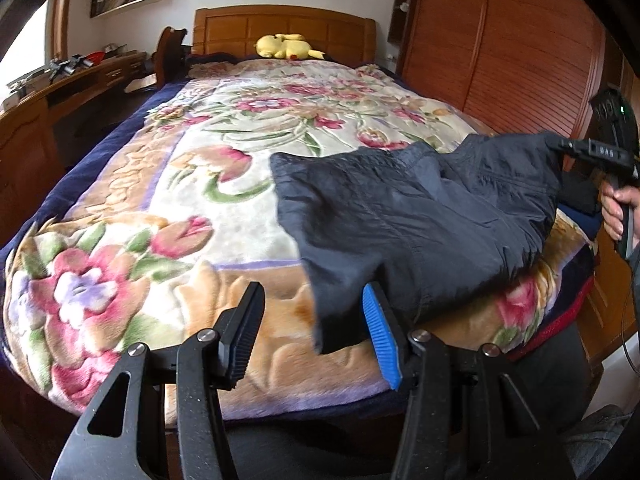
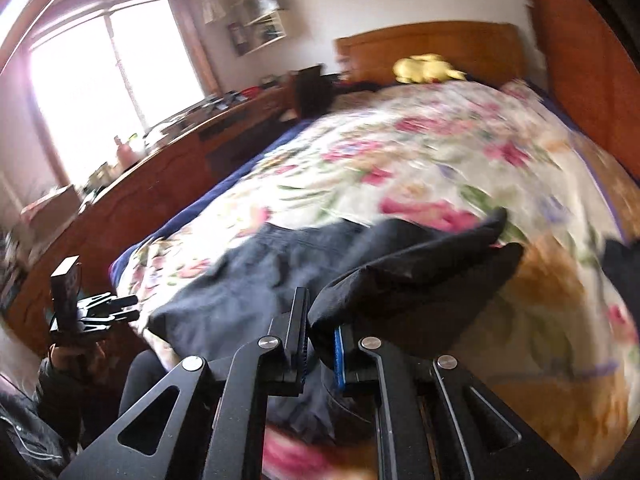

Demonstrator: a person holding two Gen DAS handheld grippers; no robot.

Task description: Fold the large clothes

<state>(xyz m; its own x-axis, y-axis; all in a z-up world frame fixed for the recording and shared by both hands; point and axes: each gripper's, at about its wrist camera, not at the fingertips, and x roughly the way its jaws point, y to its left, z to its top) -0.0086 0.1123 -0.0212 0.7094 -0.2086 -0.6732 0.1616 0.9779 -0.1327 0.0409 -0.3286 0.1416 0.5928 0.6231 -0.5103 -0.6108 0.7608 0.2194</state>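
A dark navy garment [image 1: 420, 216] lies half folded on the floral blanket [image 1: 192, 208] at the bed's near right. My left gripper [image 1: 312, 332] is open, just short of the garment's near edge, touching nothing. My right gripper [image 2: 320, 344] is shut on a fold of the garment [image 2: 400, 280] and holds it lifted above the bed; it shows in the left wrist view [image 1: 560, 146] at the garment's far right corner. The right wrist view is motion-blurred. The left gripper also shows in it [image 2: 128, 308] at the left.
A yellow plush toy [image 1: 286, 46] lies by the wooden headboard [image 1: 280, 28]. A wooden desk [image 1: 60, 92] with clutter runs along the left. A wooden wardrobe [image 1: 500, 48] stands at the right. More dark clothes [image 1: 580, 196] lie at the bed's right edge.
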